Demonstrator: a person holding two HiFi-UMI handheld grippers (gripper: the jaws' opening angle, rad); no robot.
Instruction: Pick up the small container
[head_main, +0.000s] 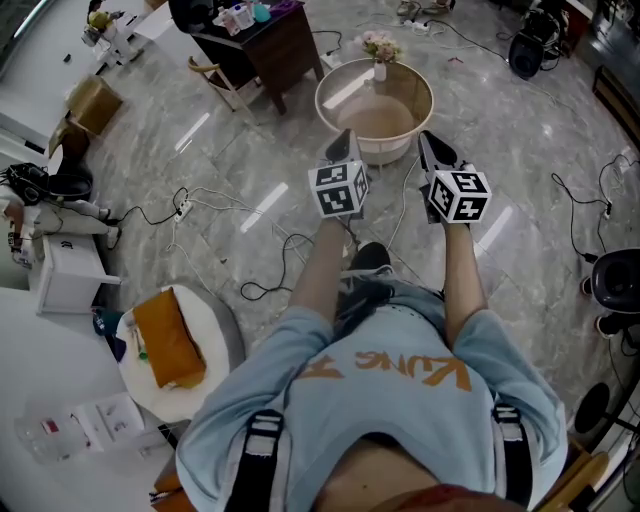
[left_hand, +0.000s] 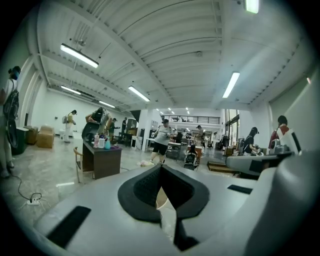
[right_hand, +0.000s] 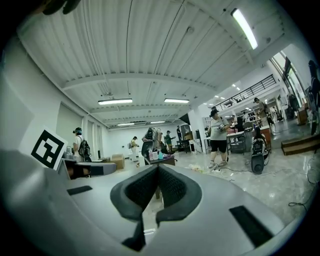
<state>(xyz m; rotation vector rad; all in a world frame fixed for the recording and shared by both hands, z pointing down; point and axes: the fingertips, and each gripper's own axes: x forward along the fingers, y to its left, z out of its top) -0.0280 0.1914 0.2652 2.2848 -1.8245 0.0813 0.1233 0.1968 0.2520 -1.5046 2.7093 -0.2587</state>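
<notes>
container: small white container at the far rim of the round table, flowers above it | handling: probably light, stiff, tippy; I'd pinch mid-wall | my left gripper and right gripper: jaws closed, empty, near edge

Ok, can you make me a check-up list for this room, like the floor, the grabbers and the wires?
Surface: grey marble floor; round white table ahead.
Job's things: no sure small container; a little vase of flowers on that table's far edge.
Clutter: orange bag on a white stand; bottles on a dark desk.
Grippers: left gripper and right gripper both shut, empty, pointing toward the table.
Cables: loose cables and a power strip on the floor.
Surroundings: people standing about under ceiling strip lights.
</notes>
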